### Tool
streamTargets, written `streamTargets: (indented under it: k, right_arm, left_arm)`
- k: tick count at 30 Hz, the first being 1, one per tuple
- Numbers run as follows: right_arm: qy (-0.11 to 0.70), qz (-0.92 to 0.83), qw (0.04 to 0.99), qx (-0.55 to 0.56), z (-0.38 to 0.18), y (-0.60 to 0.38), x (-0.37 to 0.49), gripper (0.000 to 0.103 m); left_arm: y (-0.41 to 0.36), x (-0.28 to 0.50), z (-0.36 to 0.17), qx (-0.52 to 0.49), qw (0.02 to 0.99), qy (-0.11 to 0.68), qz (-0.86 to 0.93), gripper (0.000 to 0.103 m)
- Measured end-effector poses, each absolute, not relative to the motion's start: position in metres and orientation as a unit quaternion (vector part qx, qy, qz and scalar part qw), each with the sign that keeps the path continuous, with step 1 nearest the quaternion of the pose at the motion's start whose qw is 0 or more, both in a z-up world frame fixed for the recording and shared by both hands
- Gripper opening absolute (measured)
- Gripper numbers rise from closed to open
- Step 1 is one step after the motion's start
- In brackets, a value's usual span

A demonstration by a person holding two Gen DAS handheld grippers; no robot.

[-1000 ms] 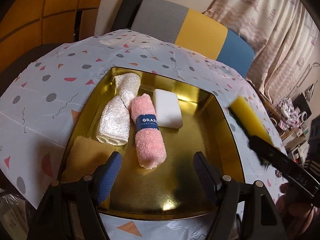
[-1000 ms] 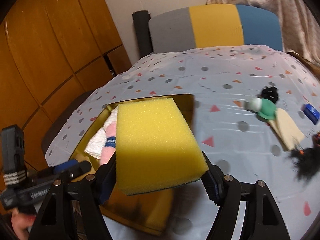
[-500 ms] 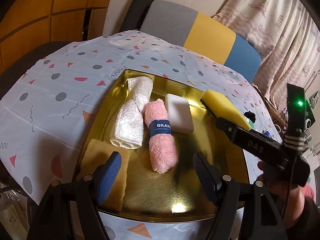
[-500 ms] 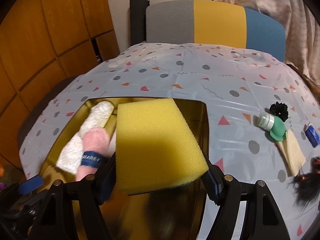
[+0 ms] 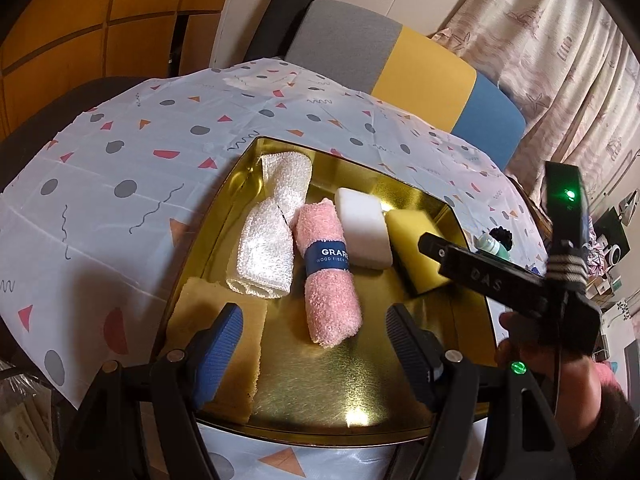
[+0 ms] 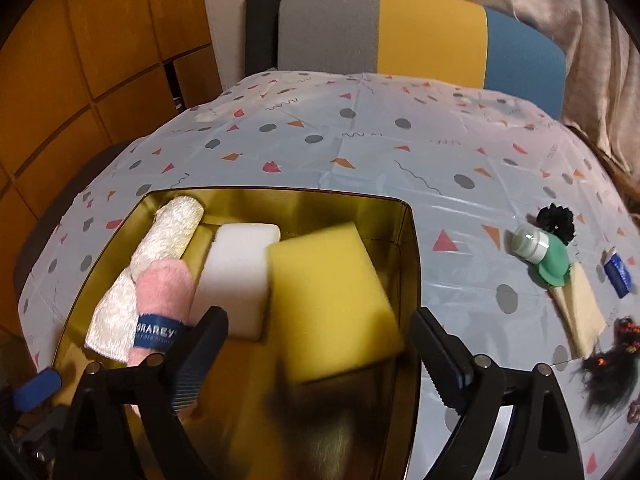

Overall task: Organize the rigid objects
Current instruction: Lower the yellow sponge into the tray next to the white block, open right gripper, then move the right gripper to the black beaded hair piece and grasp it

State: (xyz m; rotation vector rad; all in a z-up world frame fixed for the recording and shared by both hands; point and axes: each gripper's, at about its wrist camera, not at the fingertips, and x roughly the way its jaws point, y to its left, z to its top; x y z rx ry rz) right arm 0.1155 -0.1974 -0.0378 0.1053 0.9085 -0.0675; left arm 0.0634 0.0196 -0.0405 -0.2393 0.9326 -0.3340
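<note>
A yellow sponge (image 6: 332,300) lies in the gold tray (image 6: 280,204), beside a white sponge (image 6: 236,276). My right gripper (image 6: 319,316) straddles the yellow sponge. Its jaws are opening and its pads stand clear of the sponge's sides. In the left wrist view the yellow sponge (image 5: 416,252) rests at the tray's right side, next to the white sponge (image 5: 362,232), a banded pink rolled towel (image 5: 330,276) and a white rolled towel (image 5: 272,232). My left gripper (image 5: 312,316) hovers open over the tray's (image 5: 320,380) near part, holding nothing.
A folded yellow cloth (image 5: 216,312) lies in the tray's near-left corner. Right of the tray on the patterned tablecloth are a green bottle (image 6: 540,256), a black hair tie (image 6: 556,220), a small blue item (image 6: 618,276), a beige cloth (image 6: 580,312) and black hair-like stuff (image 6: 608,376). A chair (image 6: 380,32) stands behind.
The right gripper carried the yellow sponge left over the tray and lowered it beside the white sponge. Its jaws have spread off the sponge. The left gripper stayed put.
</note>
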Motion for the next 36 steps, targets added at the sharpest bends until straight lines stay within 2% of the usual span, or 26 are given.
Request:
streamTargets:
  k: [28, 36]
  right_arm:
    - [0.398, -0.036, 0.910, 0.106, -0.012, -0.228, 0.044, 0.093]
    - [0.372, -0.083, 0.918, 0.112, -0.008, -0.268, 0.008, 0.094]
  left_arm:
    - [-0.011, 0.047, -0.037, -0.087, 0.870, 0.445, -0.196, 0.075]
    - [-0.025, 0.034, -0.029, -0.087, 0.873, 0.423, -0.225, 0.075]
